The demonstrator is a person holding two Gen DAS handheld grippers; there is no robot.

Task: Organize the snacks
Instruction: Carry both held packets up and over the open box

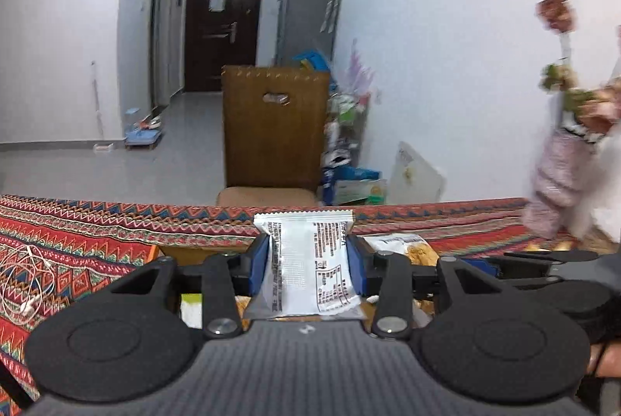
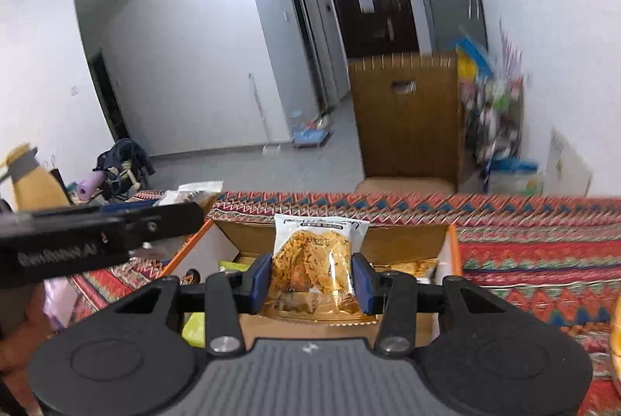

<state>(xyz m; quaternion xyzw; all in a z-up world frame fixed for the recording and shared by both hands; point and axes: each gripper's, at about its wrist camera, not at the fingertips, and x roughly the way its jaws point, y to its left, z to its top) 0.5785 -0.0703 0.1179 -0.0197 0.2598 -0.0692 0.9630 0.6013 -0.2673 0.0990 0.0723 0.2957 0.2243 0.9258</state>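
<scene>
My left gripper [image 1: 308, 262] is shut on a silver-white snack packet [image 1: 308, 260] with printed text, held upright above the table. My right gripper [image 2: 312, 278] is shut on a clear packet of golden biscuits [image 2: 314, 257], hanging over an open cardboard box [image 2: 450, 253] with an orange rim. Several snack packets lie inside the box. In the right wrist view the left gripper's black body [image 2: 97, 233] reaches in from the left. In the left wrist view the right gripper's arm [image 1: 543, 260] and its biscuit packet [image 1: 411, 249] show to the right.
A red patterned tablecloth [image 1: 77, 241] covers the table, with a white earphone cable [image 1: 27, 276] on its left part. Behind the far edge stands a brown chair [image 1: 273, 129]. A flower vase [image 1: 559, 163] stands at the right. A yellow bottle [image 2: 27, 183] stands at the left.
</scene>
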